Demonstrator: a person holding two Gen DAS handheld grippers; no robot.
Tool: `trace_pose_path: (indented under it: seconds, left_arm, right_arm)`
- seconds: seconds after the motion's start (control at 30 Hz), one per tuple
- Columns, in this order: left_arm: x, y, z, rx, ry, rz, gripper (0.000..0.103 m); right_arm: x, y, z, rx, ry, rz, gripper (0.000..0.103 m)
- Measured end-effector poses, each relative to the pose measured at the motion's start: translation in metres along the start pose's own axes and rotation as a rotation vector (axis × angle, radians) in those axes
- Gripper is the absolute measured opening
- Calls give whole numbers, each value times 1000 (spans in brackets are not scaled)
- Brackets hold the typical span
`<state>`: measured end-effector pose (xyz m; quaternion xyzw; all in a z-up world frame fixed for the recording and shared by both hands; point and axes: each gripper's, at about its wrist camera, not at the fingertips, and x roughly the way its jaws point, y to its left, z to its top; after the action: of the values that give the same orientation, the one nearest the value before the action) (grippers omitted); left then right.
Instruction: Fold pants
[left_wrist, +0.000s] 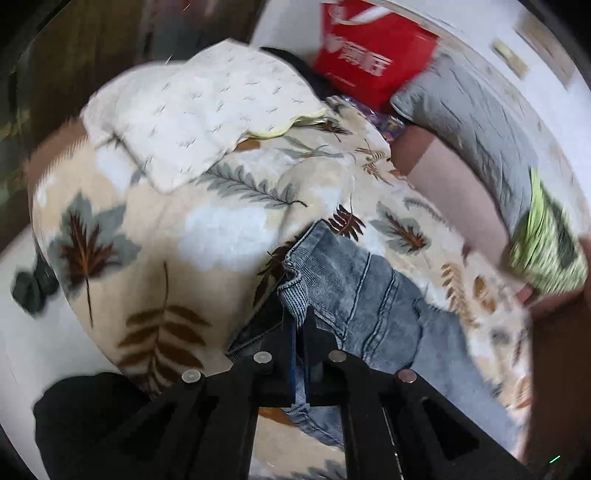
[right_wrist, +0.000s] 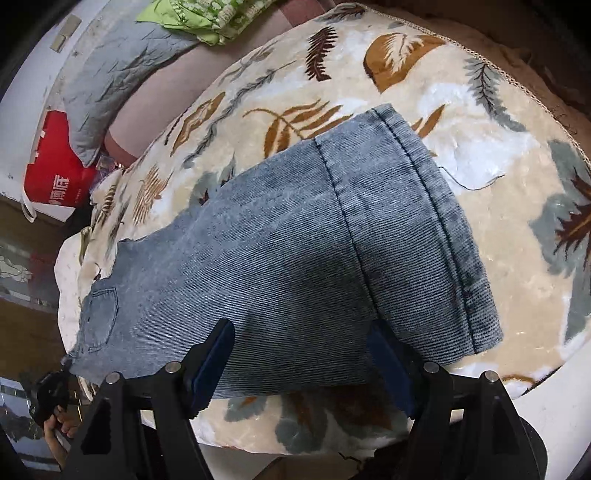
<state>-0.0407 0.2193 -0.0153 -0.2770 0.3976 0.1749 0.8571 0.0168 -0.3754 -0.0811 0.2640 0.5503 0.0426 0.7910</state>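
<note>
A pair of blue denim pants (right_wrist: 314, 240) lies on a leaf-patterned blanket (right_wrist: 498, 206), legs stacked, hem at the right, back pocket at the far left. My right gripper (right_wrist: 303, 354) is open, its fingers standing either side of the leg's near edge close to the hem. In the left wrist view my left gripper (left_wrist: 300, 325) is shut on the waistband edge of the pants (left_wrist: 369, 295) and holds it lifted off the blanket (left_wrist: 147, 236). That view is motion-blurred.
A white patterned pillow (left_wrist: 207, 110), a red bag (left_wrist: 373, 55), a grey pillow (left_wrist: 469, 122) and a green cloth (left_wrist: 546, 243) lie beyond the blanket. A black cloth (left_wrist: 85, 417) is at the near left. The blanket's edge runs close behind the hem.
</note>
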Motion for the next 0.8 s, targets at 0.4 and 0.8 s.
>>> trace_pose_path:
  seconds: [0.4, 0.8]
  left_arm:
    - [-18, 11, -1, 29, -35, 82, 36]
    - [57, -70, -31, 372, 41, 109, 40]
  right_arm:
    - [-40, -16, 71, 35, -145, -5, 83]
    - [0, -12, 118, -103, -138, -202, 21]
